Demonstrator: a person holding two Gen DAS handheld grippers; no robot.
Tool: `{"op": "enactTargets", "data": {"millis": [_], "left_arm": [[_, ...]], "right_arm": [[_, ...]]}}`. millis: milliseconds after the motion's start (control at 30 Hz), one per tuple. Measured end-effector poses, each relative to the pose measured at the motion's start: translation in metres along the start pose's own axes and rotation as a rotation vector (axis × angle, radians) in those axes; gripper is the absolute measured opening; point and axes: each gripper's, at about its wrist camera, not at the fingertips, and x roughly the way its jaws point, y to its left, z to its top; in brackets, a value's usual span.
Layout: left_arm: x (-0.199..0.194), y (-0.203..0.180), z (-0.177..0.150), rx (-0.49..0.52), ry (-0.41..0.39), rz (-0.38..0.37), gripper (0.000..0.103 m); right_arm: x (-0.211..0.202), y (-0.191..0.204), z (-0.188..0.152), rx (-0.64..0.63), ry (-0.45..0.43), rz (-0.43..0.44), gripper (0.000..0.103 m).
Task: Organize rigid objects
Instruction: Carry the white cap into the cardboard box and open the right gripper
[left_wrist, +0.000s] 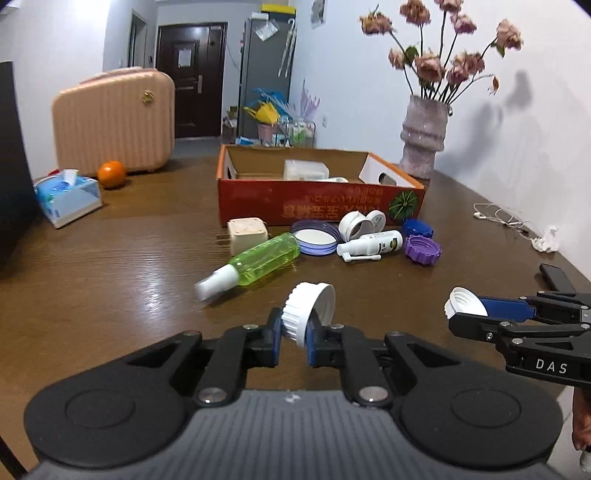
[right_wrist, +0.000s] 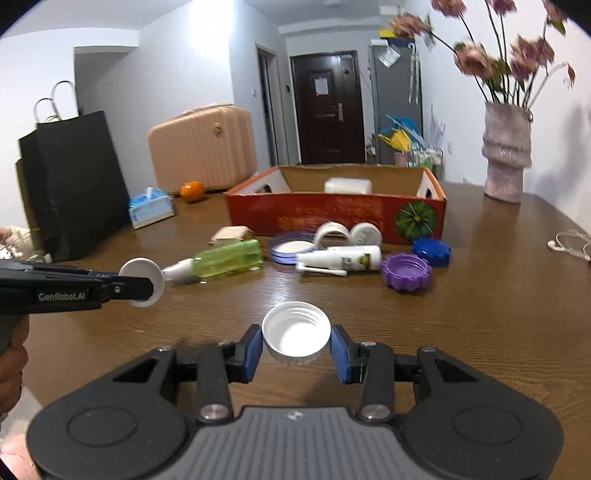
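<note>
**A:** What's the biggest thing you're working toward?

**B:** The orange cardboard box (right_wrist: 336, 218), open-topped, at the far middle of the worktop (right_wrist: 480, 295). Inside I can see one pale rectangular block (right_wrist: 348, 185) and, from my left view, something white beside it; the rest is hidden by the near wall.

**A:** And in front of it?

**B:** A loose cluster just beside the box's near wall: a green spray bottle (left_wrist: 258, 260) lying on its side, a small white spray bottle (left_wrist: 373, 244), also lying down, a purple-rimmed lid (left_wrist: 315, 237), a purple cap (right_wrist: 406, 271), a blue cap (right_wrist: 431, 251).

**A:** What do you hold?

**B:** My left hand-held gripper (left_wrist: 295, 328) is pinching a ribbed white cap (left_wrist: 308, 310) on edge, across its skirt. My right hand-held gripper (right_wrist: 295, 349) has a white screw cap (right_wrist: 295, 334), open side up, between its pads; they look closed on its rim.

**A:** How will they handle?

**B:** I'd judge them light, stiff, hollow plastic. The smooth wall may slip; the ribs give better purchase. A squeeze across the diameter should do, not hard enough to pop them out.
</note>
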Motion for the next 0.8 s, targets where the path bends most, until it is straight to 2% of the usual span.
{"op": "enactTargets", "data": {"millis": [233, 367, 467, 633, 733, 800], "left_arm": [[-0.033, 0.005, -0.01, -0.005, -0.052, -0.022, 0.013], [-0.033, 0.006, -0.004, -0.003, -0.073, -0.032, 0.013], [-0.02, 0.007, 0.011, 0.002, -0.08, -0.043, 0.013], [0.023, 0.022, 0.073, -0.017, -0.08, -0.115, 0.013], [0.067, 0.032, 0.122, -0.014, -0.056, -0.123, 0.013], [0.106, 0.037, 0.158, 0.0, -0.034, -0.103, 0.013]], "right_arm": [[-0.026, 0.022, -0.006, -0.024, -0.033, -0.011, 0.039], [-0.03, 0.018, -0.002, -0.013, -0.055, -0.042, 0.039], [-0.022, 0.006, 0.007, 0.0, -0.073, -0.062, 0.039], [0.013, -0.025, 0.053, -0.022, -0.09, -0.056, 0.039], [0.05, -0.053, 0.101, -0.03, -0.094, -0.039, 0.039], [0.084, -0.073, 0.135, -0.039, -0.088, -0.051, 0.039]]}}
